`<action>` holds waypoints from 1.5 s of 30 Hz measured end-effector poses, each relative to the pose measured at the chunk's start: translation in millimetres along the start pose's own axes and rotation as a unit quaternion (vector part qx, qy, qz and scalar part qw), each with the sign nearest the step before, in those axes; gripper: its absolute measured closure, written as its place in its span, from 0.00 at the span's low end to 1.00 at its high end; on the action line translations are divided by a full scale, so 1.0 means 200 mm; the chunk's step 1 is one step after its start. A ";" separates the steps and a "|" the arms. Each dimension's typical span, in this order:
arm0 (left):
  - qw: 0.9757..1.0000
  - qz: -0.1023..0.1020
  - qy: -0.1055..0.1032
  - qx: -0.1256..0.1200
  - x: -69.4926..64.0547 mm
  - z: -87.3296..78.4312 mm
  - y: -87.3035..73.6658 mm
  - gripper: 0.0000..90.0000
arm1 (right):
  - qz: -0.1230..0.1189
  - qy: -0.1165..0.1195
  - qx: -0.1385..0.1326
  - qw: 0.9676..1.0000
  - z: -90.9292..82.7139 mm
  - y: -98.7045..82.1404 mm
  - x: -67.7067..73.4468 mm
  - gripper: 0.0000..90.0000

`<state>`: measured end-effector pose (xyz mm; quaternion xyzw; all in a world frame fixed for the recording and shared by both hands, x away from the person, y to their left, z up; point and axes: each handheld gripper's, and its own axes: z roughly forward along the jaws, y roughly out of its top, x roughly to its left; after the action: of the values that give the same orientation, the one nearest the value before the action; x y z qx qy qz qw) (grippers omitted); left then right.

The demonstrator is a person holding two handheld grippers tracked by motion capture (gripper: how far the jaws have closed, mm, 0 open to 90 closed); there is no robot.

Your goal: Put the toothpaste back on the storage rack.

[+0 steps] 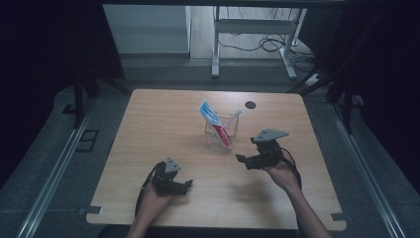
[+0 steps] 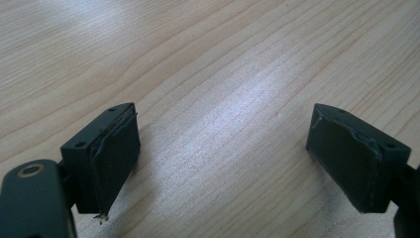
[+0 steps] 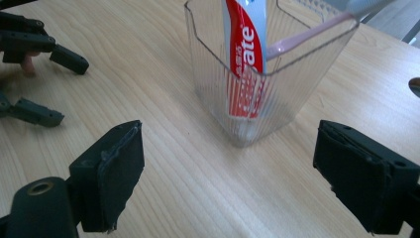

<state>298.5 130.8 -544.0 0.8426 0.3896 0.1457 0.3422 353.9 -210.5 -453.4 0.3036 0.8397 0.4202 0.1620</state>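
Right gripper (image 3: 228, 173) gapes toward cup (image 3: 257, 99), lined up for tube (image 3: 245, 44); left gripper (image 2: 223, 158) spread, idle over counter (image 2: 208, 64).

place: lab | cues: dark curtains (image 1: 44, 49), floor rails (image 1: 54, 168), cables (image 1: 267, 44)

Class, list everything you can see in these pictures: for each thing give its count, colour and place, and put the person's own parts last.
Table: one, light wood, centre of the high view.
Holder: one, clear ribbed plastic, upright at the table's middle.
Toothpaste tube: one, red, white and blue, standing in the holder.
Toothbrush: one, pink handle, leaning in the holder.
Grommet: one, dark, table's far side.
Left gripper: one, black, open above bare wood.
Right gripper: one, black, open, facing the holder.
Forearms: two, near edge.
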 end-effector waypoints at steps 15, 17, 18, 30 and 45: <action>1.000 -0.002 0.000 0.000 0.00 0.00 0.00 0.15 | 0.003 -0.010 0.008 1.000 -0.06 -0.15 0.01 0.14; 1.000 -0.002 0.000 0.000 0.00 0.00 0.00 0.15 | 0.006 -0.011 0.007 1.000 -0.07 -0.17 0.01 0.14; 1.000 -0.002 0.000 0.000 0.00 0.00 0.00 0.15 | 0.007 -0.011 0.008 1.000 -0.08 -0.18 0.01 0.14; 1.000 -0.001 -0.001 0.001 0.00 0.00 0.00 0.15 | 0.023 -0.026 0.013 0.999 -0.13 -0.32 -0.02 0.14; 1.000 -0.002 0.000 -0.001 0.00 0.00 0.00 0.15 | 0.046 -0.028 0.026 0.998 -0.15 -0.50 0.01 0.14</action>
<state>298.2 130.5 -544.1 0.8417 0.3909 0.1452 0.3429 298.1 -273.4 -516.3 0.3578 0.8303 0.3971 0.1576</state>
